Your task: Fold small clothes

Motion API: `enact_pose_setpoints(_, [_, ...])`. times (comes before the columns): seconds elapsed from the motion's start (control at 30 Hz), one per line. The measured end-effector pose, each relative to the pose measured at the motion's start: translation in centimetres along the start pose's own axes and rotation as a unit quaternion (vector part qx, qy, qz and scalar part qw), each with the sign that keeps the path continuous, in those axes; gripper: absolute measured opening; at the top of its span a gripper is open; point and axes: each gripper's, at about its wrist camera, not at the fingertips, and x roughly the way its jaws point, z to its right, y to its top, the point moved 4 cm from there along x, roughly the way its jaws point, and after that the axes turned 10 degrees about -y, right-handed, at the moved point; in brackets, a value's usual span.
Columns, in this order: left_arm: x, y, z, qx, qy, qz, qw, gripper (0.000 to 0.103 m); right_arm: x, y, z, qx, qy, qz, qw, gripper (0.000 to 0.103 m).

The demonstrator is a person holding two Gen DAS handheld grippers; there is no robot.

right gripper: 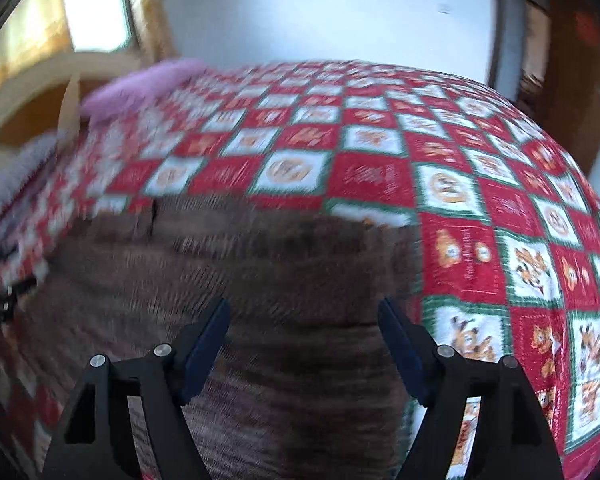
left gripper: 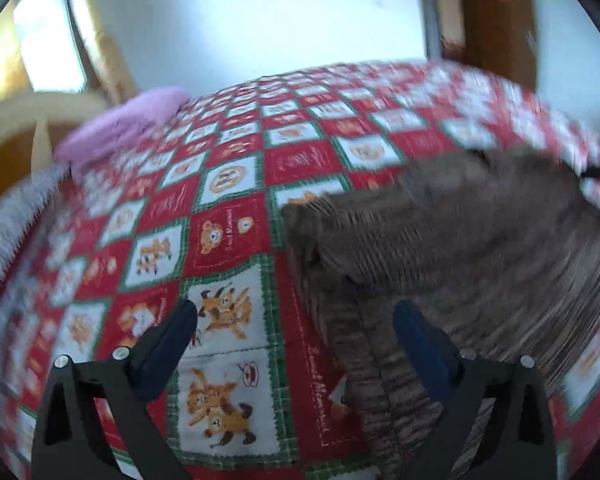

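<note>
A brown ribbed knitted garment (left gripper: 460, 248) lies on the red, white and green checked tablecloth (left gripper: 228, 184). In the left wrist view it fills the right half, and its left edge runs down between the fingers. My left gripper (left gripper: 296, 316) stands open above that edge, nothing pinched between its blue pads. In the right wrist view the same garment (right gripper: 240, 272) spreads across the lower left and middle, its right edge near the right finger. My right gripper (right gripper: 304, 312) hangs open over the cloth and holds nothing. Both views are blurred.
A pink folded cloth (left gripper: 120, 124) lies at the far left end of the table, with a pale fluffy fabric (left gripper: 12, 216) beside it. A curved cream chair back (left gripper: 40, 108) stands behind. A white wall and a wooden door frame (left gripper: 496, 12) are beyond.
</note>
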Motion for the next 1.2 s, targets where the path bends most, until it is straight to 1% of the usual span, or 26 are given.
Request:
enact_pose_setpoints(0.03, [0.7,0.0,0.9,0.030,0.014,-0.008,0.9994,0.101,0.3,-0.3,-1.1,-0.025,-0.009,-0.006,1.000,0.077])
enact_pose_setpoints(0.1, [1.9,0.2,1.9,0.055,0.020,-0.024,0.9980,0.101,1.0,-0.8,-3.0,-0.070,-0.022,-0.018,0.997,0.077])
enact_pose_setpoints(0.17, [3.2,0.7,2.0,0.064,0.029,-0.027,0.9972,0.101,2.3,-1.3,-4.7,-0.110,-0.028,-0.041,0.993,0.077])
enact_pose_setpoints(0.23, [4.1,1.8,1.7,0.073,0.039,-0.027,0.9962,0.102,3.1,-0.9,-5.5,-0.133,-0.042,-0.037,0.990,0.077])
enact_pose_setpoints(0.27, [4.4,2.3,1.5,0.075,0.048,-0.026,0.9957,0.102,3.5,0.0,-5.8,-0.142,-0.048,-0.035,0.988,0.077])
enact_pose_setpoints(0.3, [4.7,3.0,1.0,0.075,0.063,-0.026,0.9949,0.102,3.8,0.8,-5.9,-0.142,-0.053,-0.035,0.988,0.077])
enact_pose_setpoints(0.33, [5.1,4.0,0.0,0.065,0.082,-0.026,0.9941,0.102,4.3,2.7,-5.8,-0.135,-0.059,-0.036,0.989,0.077])
enact_pose_setpoints(0.37, [5.4,5.0,-1.2,0.048,0.092,-0.028,0.9942,0.102,4.6,4.2,-5.6,-0.122,-0.058,-0.038,0.990,0.077])
enact_pose_setpoints(0.4, [5.6,6.1,-2.4,0.027,0.094,-0.028,0.9948,0.102,4.9,5.9,-5.1,-0.103,-0.060,-0.038,0.992,0.077])
enact_pose_setpoints(0.43, [5.7,7.4,-4.1,0.005,0.104,-0.024,0.9943,0.102,5.0,8.1,-4.4,-0.077,-0.078,-0.026,0.994,0.077])
enact_pose_setpoints(0.47, [5.6,8.1,-5.1,-0.008,0.115,-0.022,0.9931,0.101,5.0,9.6,-3.7,-0.059,-0.090,-0.018,0.994,0.077])
enact_pose_setpoints(0.5, [5.6,8.7,-6.1,-0.019,0.122,-0.022,0.9921,0.101,4.9,10.7,-3.2,-0.041,-0.088,-0.014,0.995,0.077])
enact_pose_setpoints(0.57, [5.3,8.9,-7.5,-0.035,0.121,-0.023,0.9918,0.101,4.5,11.1,-2.8,-0.028,-0.075,-0.008,0.997,0.077])
enact_pose_setpoints(0.63, [4.7,8.2,-8.1,-0.039,0.130,-0.020,0.9906,0.102,3.9,10.3,-2.5,-0.036,-0.084,0.002,0.996,0.077])
enact_pose_setpoints(0.67, [4.5,7.7,-8.0,-0.039,0.129,-0.020,0.9907,0.102,3.6,9.5,-2.2,-0.041,-0.089,0.006,0.995,0.077])
enact_pose_setpoints(0.7, [4.2,6.9,-7.8,-0.041,0.124,-0.022,0.9912,0.102,3.4,8.8,-1.9,-0.043,-0.092,0.010,0.995,0.077])
enact_pose_setpoints(0.77, [3.6,5.1,-6.9,-0.051,0.109,-0.023,0.9925,0.102,3.1,6.6,-0.5,-0.033,-0.084,0.006,0.996,0.077])
enact_pose_setpoints(0.83, [3.0,3.7,-5.8,-0.061,0.083,-0.022,0.9945,0.102,2.8,4.8,1.3,-0.007,-0.060,-0.001,0.998,0.077])
enact_pose_setpoints(0.9, [2.6,2.7,-4.8,-0.063,0.076,-0.022,0.9949,0.102,2.2,3.2,3.5,0.034,-0.029,-0.004,0.999,0.077])
enact_pose_setpoints(0.97, [2.4,2.0,-3.5,-0.061,0.063,-0.017,0.9960,0.102,1.4,2.4,5.1,0.069,0.000,0.002,0.998,0.077])
enact_pose_setpoints(1.0, [2.5,1.8,-3.1,-0.058,0.059,-0.018,0.9964,0.102,1.3,2.0,5.4,0.075,0.008,-0.001,0.997,0.077])
enact_pose_setpoints(1.03, [2.8,1.6,-2.6,-0.053,0.062,-0.020,0.9964,0.102,1.6,1.6,5.6,0.069,0.013,-0.017,0.997,0.077])
enact_pose_setpoints(1.07, [3.2,1.3,-2.2,-0.049,0.067,-0.024,0.9963,0.102,1.9,1.4,5.5,0.058,0.010,-0.030,0.998,0.077])
enact_pose_setpoints(1.1, [3.4,1.2,-2.0,-0.049,0.068,-0.025,0.9962,0.102,2.5,1.3,5.1,0.037,-0.005,-0.042,0.998,0.077])
enact_pose_setpoints(1.17, [4.3,0.6,-1.7,-0.053,0.070,-0.036,0.9955,0.102,3.2,1.2,4.5,0.008,-0.032,-0.053,0.998,0.077])
enact_pose_setpoints(1.2, [4.6,0.4,-1.7,-0.057,0.073,-0.038,0.9950,0.103,3.7,1.2,4.4,0.001,-0.033,-0.059,0.998,0.077])
